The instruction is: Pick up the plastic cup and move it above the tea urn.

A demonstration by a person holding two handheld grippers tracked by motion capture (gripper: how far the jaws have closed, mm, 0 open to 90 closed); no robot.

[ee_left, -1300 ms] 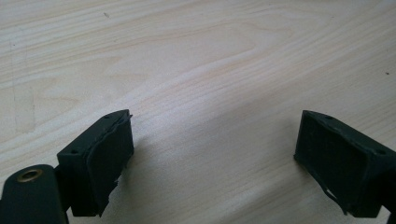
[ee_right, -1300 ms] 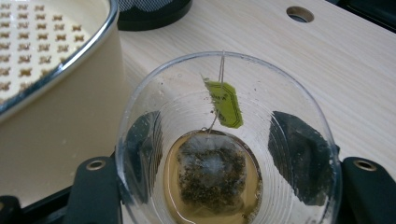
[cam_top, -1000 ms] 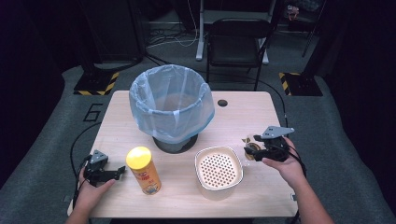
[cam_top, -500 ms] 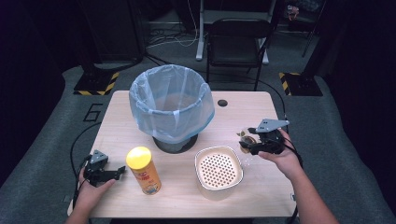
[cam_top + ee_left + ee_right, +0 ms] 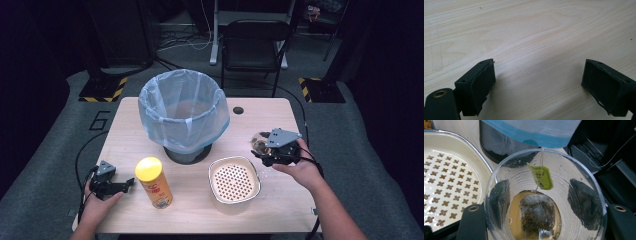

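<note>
A: From the high view, what's where?

B: The right tongs (image 5: 261, 150) sit at 3 o'clock on the counter (image 5: 270, 112), closed around a clear cup (image 5: 260, 142) held just above the wood; the perforated dish (image 5: 234, 181) lies just beside it at 5 o'clock; the bin with a blue liner (image 5: 182, 112) stands at centre, toward 12; the yellow canister (image 5: 154, 182) is at 7 o'clock, its label too small to read; the left tongs (image 5: 127, 182) rest at 8 o'clock near the counter's front edge, with bare wood between them and the canister; a "6" is painted on the floor (image 5: 50, 150) at 9 o'clock.

A: The left gripper view?

B: Jaws well apart over bare woodgrain, nothing between them; open counter ahead.

A: And the right gripper view?

B: The cup (image 5: 546, 197) is gripped on both sides; inside lies a tea bag (image 5: 537, 213) in amber liquid, its green tag (image 5: 541, 177) printed but unreadable; the dish (image 5: 449, 182) lies at 9 o'clock, the bin (image 5: 506, 142) at 12.
</note>
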